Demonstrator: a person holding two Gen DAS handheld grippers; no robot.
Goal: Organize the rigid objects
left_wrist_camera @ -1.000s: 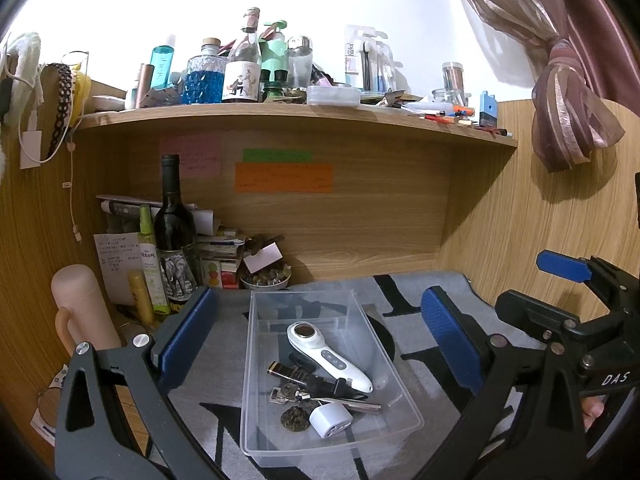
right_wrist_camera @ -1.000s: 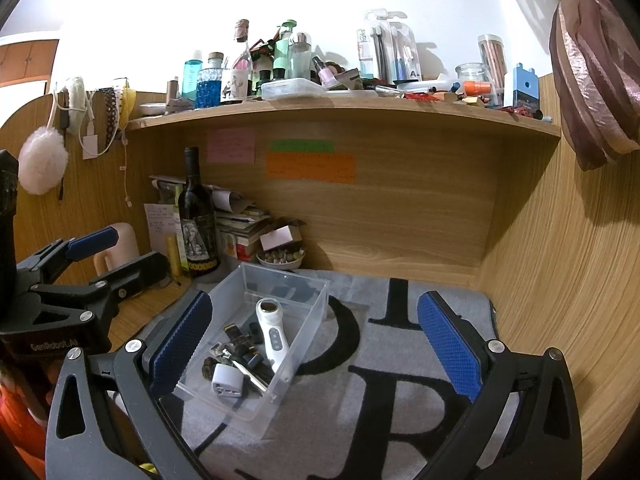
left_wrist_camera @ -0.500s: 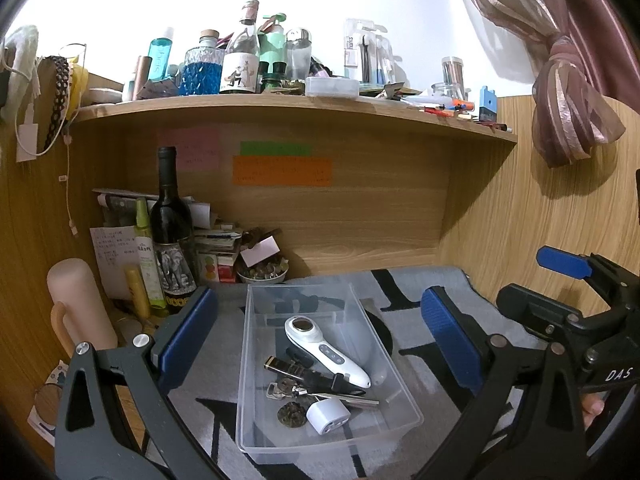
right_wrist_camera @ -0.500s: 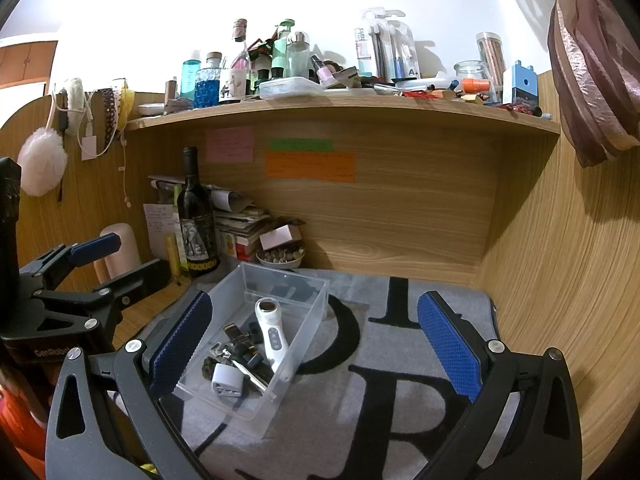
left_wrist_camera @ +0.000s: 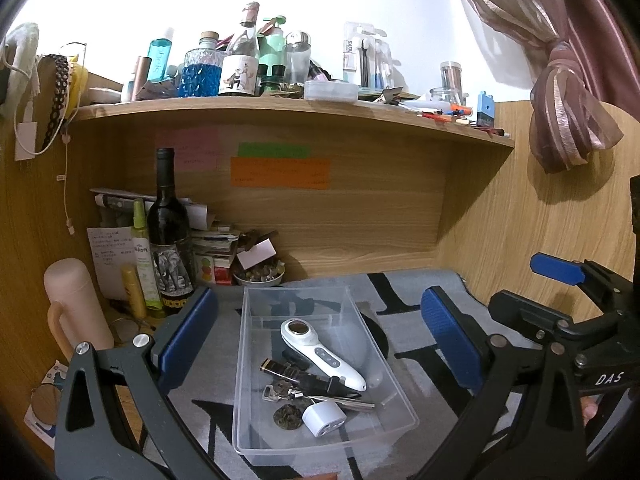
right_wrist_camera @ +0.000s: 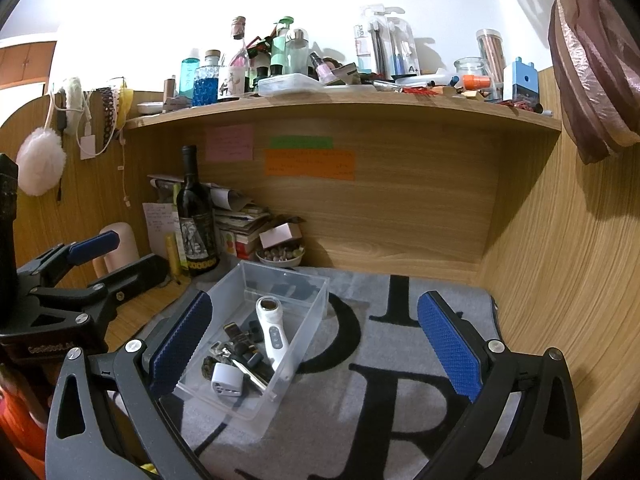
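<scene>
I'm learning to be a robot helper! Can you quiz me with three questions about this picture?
1. True or false: the white handheld device lies inside the clear plastic bin.
2. Which gripper is holding something: A) left gripper B) right gripper C) neither?
3. Fill in: the dark wine bottle stands to the ___ of the bin in the left wrist view.

Key: 1 true; 2 C, both are open and empty; 3 left.

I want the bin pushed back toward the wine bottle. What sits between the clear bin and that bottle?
In the right wrist view, only bare grey mat and wood separate the clear bin from the wine bottle.
</scene>
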